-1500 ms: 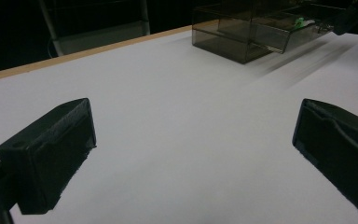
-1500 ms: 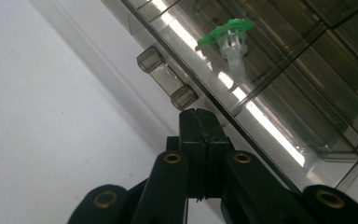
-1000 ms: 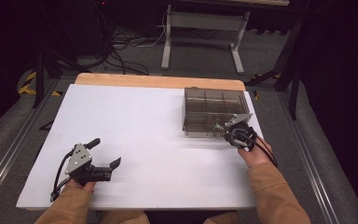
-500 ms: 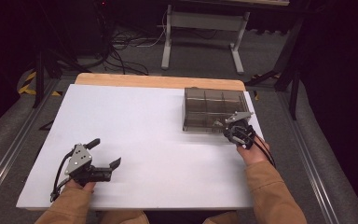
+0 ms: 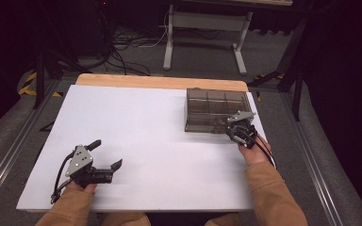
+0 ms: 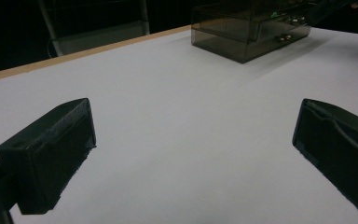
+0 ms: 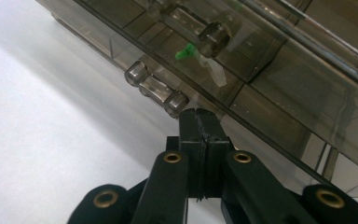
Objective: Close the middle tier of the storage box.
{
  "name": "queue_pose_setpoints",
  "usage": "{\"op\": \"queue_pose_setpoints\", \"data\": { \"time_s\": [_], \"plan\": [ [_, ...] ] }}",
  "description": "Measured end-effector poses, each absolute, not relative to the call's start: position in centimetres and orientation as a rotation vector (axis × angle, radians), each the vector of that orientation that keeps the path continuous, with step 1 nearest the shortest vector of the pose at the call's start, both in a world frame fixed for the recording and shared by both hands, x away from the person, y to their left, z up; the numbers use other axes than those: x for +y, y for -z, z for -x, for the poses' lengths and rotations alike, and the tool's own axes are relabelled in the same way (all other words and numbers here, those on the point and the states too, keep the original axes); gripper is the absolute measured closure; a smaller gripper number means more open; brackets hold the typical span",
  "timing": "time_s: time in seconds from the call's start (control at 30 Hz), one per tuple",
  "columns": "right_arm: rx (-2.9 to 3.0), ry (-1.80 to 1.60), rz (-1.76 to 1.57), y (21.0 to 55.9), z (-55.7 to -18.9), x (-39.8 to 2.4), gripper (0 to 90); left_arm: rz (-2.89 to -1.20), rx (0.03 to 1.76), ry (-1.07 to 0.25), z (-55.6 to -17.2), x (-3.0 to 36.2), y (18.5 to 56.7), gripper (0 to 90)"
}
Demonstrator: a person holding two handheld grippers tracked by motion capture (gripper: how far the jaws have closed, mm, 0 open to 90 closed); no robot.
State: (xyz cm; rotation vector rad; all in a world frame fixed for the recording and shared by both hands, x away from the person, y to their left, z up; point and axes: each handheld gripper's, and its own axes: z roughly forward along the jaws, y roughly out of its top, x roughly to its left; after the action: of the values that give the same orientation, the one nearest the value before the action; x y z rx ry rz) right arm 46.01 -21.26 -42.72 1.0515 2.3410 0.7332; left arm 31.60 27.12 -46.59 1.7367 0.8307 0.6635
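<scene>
My right gripper [image 7: 199, 116] has its jaws pressed together with nothing between them, the tips right at the front of the box [image 5: 214, 111], just beside the lower drawer handle [image 7: 156, 88]. The box sits at the far right of the table [image 5: 136, 122], smoky and see-through, with a second handle [image 7: 200, 28] above and something small and green [image 7: 185, 52] inside behind the drawer front. My left gripper [image 6: 191, 154] idles near the front left edge, jaws wide apart over bare table, well away from the box.

My worry is the closed tips: they can't take the handle like this, so pushing forward would only shove the box toward the back edge, since nothing steadies it. If I hook under the handle instead, the smooth bar may slip off the pads. A hard pull could drag the whole box along rather than open the drawer, and the left gripper is too far off to brace it
</scene>
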Motion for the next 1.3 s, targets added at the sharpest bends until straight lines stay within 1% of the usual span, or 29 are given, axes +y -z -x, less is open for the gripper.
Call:
{"op": "queue_pose_setpoints", "data": {
  "time_s": [0.43,0.87,1.13,1.2,1.3],
  "plan": [
    [2.225,-0.64,-1.07,43.5,-46.5,-21.0,90.0,-1.738,0.83,-0.662,-31.6,27.1,46.6,0.3],
    [2.238,-0.692,-1.077,43.1,-46.3,-21.4,89.3,-1.737,0.829,-0.662,-31.6,27.1,46.6,0.3],
    [2.308,-0.791,-1.05,42.1,-45.7,-21.9,77.5,-1.738,0.829,-0.662,-31.6,27.2,46.6,0.3],
    [2.344,-0.779,-1.009,42.0,-45.4,-21.9,73.5,-1.738,0.829,-0.661,-31.6,27.2,46.6,0.3],
    [2.356,-0.787,-0.968,41.8,-44.9,-21.8,65.1,-1.738,0.829,-0.661,-31.6,27.1,46.6,0.3]
  ]
}}
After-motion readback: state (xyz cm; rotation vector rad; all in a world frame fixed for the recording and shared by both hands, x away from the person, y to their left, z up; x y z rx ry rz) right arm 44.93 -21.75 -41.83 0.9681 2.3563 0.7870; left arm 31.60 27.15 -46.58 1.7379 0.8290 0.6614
